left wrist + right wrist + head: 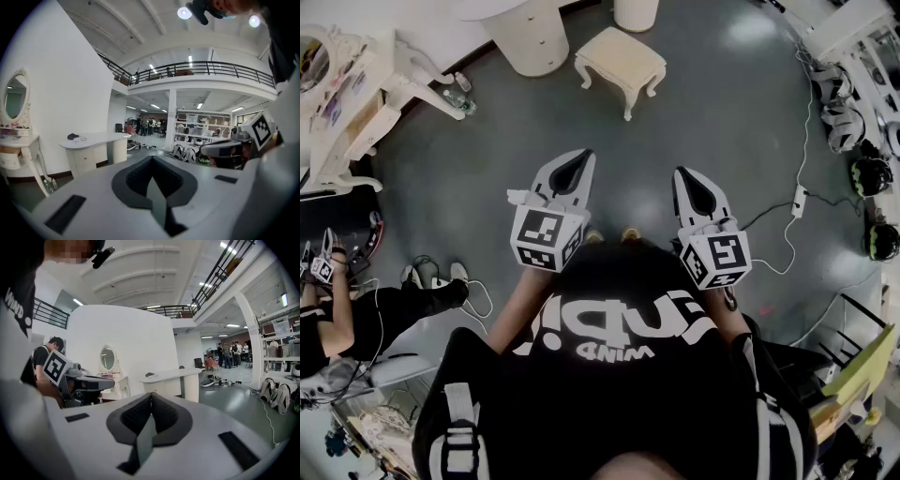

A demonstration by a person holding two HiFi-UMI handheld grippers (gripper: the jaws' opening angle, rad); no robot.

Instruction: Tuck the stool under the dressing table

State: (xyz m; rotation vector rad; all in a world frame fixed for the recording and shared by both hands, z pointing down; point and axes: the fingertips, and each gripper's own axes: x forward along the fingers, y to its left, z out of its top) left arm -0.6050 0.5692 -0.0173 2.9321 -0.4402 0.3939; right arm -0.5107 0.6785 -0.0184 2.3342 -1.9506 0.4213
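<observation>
The cream stool (620, 62) stands on the grey floor at the top centre of the head view, well ahead of both grippers. The white dressing table (358, 111) with its oval mirror (15, 97) is at the far left, apart from the stool. My left gripper (577, 159) and right gripper (685, 178) are held side by side in front of my body, both shut with nothing in them. The left gripper (151, 163) faces a white wall and the dressing table (14, 146). The right gripper (151, 400) points past the mirror (108, 359). Neither gripper view shows the stool.
A rounded white counter (525, 34) stands just left of the stool. Bottles (457, 97) lie by the dressing table's leg. A seated person (366, 323) is at the lower left. A white cable (792, 225) and helmets (867, 173) lie at the right.
</observation>
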